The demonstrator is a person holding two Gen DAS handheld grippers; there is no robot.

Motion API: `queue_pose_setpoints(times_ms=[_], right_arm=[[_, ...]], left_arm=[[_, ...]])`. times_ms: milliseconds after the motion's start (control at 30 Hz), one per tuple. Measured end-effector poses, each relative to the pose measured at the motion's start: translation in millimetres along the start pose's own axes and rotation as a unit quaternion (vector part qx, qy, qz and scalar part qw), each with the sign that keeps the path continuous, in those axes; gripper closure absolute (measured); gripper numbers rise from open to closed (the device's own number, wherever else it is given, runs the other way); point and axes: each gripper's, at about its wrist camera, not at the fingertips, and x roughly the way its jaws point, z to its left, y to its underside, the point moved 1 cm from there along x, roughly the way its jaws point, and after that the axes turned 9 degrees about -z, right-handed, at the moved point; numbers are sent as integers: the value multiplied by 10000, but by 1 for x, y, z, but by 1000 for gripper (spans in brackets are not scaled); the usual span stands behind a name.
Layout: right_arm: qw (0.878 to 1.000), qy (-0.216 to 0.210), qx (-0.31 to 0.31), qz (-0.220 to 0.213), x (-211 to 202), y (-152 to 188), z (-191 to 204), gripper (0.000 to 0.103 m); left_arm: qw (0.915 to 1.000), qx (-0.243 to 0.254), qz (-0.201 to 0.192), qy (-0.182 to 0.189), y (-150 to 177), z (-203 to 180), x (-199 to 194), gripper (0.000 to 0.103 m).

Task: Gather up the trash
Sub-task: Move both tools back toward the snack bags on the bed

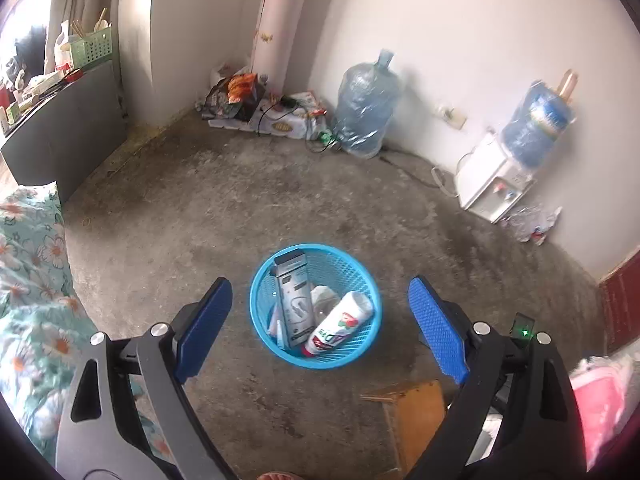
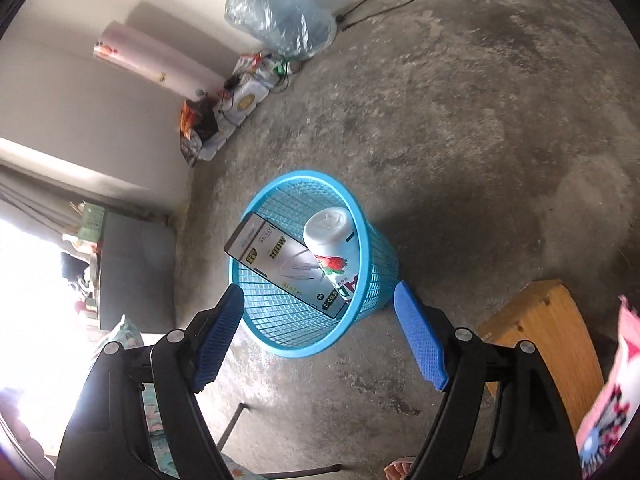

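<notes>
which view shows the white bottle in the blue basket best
The left wrist view: the white bottle shows nearly full length, leaning in the blue basket. The right wrist view looks onto its end, and the basket rim hides its lower part.

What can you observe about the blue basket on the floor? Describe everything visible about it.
The blue basket is a round, light-blue plastic mesh bin with a solid rim, tapering toward its base. It stands upright on the bare concrete floor. Inside lean a grey-and-white carton and a white strawberry-print bottle, with some crumpled white trash behind. Nothing outside touches it.
</notes>
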Motion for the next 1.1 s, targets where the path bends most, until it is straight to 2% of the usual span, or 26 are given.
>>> queue_pose_setpoints(times_ms=[167, 300, 333, 433, 567, 667, 733, 867, 1000, 1100], right_arm=[[9968, -488, -442, -444, -67, 15, 41, 27], [9871, -1104, -988, -601, -118, 36, 88, 27], [9836, -1259, -1137, -620, -131, 43, 99, 25], [9720, -1675, -1577, -479, -158, 62, 134, 21], [9518, -2182, -2155, -107, -183, 98, 177, 18], [9314, -2557, -2584, 185, -199, 132, 208, 18], [9182, -2778, -2790, 427, -208, 153, 226, 18], [8926, -3155, -3071, 972, -217, 196, 254, 18], [8666, -3387, -3306, 1581, -220, 242, 277, 18], [8468, -3502, -3379, 2148, -216, 276, 289, 18]], left_arm=[[9993, 60, -295, 206, 6, 0, -81, 17], [9987, -118, -428, 235, 22, 17, -158, 17], [9982, -177, -542, 195, 28, 25, -181, 17], [9954, -256, -921, -100, 53, 48, -248, 17], [9854, -535, -1411, -793, 96, 88, -332, 17], [9719, -869, -1656, -1428, 132, 120, -388, 17], [9598, -1121, -1808, -1832, 156, 140, -423, 17], [9269, -1597, -2102, -2668, 207, 170, -489, 17], [8916, -2140, -2259, -3291, 259, 197, -544, 17], [8729, -2436, -2248, -3580, 293, 214, -572, 17]])
